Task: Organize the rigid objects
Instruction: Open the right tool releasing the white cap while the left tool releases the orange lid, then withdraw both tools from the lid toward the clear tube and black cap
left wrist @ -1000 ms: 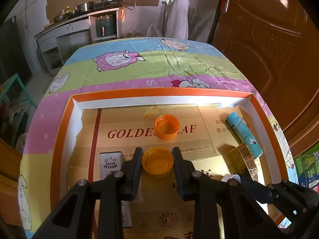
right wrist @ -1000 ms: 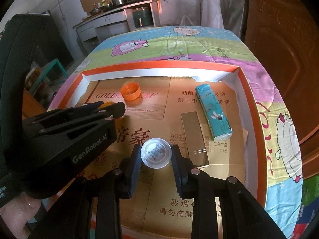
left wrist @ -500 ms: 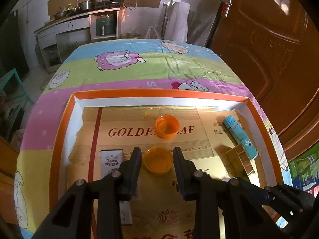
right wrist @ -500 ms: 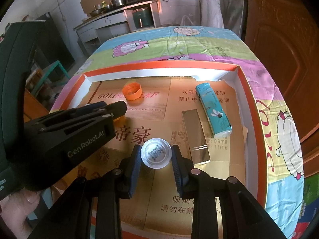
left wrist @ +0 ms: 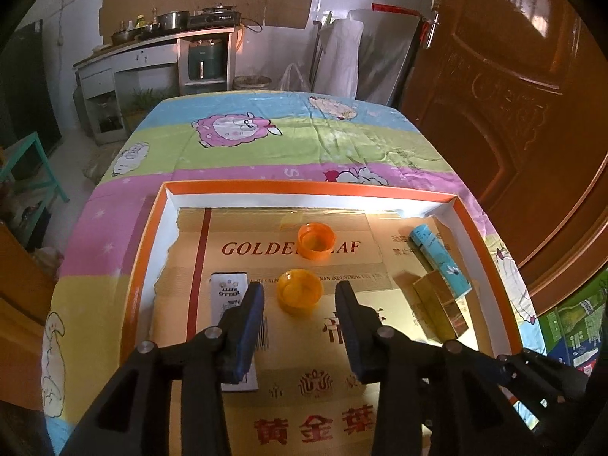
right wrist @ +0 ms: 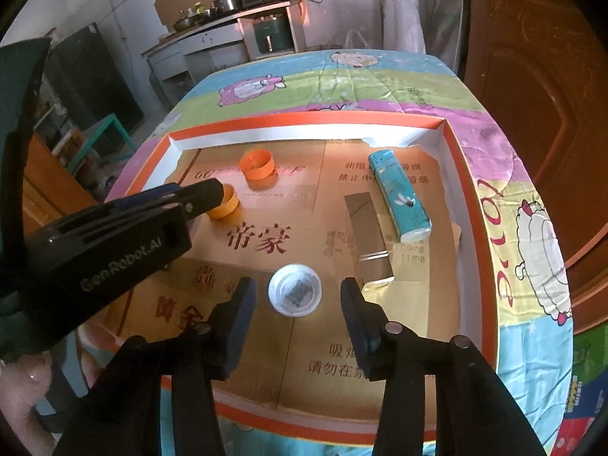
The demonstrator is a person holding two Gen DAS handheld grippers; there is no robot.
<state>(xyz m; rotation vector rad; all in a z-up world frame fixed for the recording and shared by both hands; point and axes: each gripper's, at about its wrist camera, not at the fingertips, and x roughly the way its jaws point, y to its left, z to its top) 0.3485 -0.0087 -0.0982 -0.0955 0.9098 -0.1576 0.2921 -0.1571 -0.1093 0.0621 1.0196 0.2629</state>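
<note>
An orange-rimmed cardboard tray [left wrist: 304, 187] [right wrist: 459, 159] lies on a cartoon-print tablecloth. My left gripper [left wrist: 299, 296] is open, its jaws either side of a yellow-orange cap [left wrist: 299, 292] that rests on the tray floor. A second orange cap [left wrist: 316, 241] [right wrist: 257, 165] lies just beyond. My right gripper [right wrist: 296, 294] is open around a white cap [right wrist: 294, 294] lying on the tray floor. The left gripper's body [right wrist: 114, 235] fills the left of the right wrist view, its tip beside the yellow-orange cap [right wrist: 225, 201].
In the tray lie a teal lighter [left wrist: 439, 260] [right wrist: 399, 197], a gold box [left wrist: 440, 306] [right wrist: 366, 228] and a white lighter [left wrist: 228, 292]. A wooden door [left wrist: 513, 76] stands at right; a kitchen counter [left wrist: 152, 45] is behind the table.
Both grippers have opened and let go of their caps. The yellow-orange cap and the white cap now rest on the tray floor between the spread jaws. The left gripper has drawn back.
</note>
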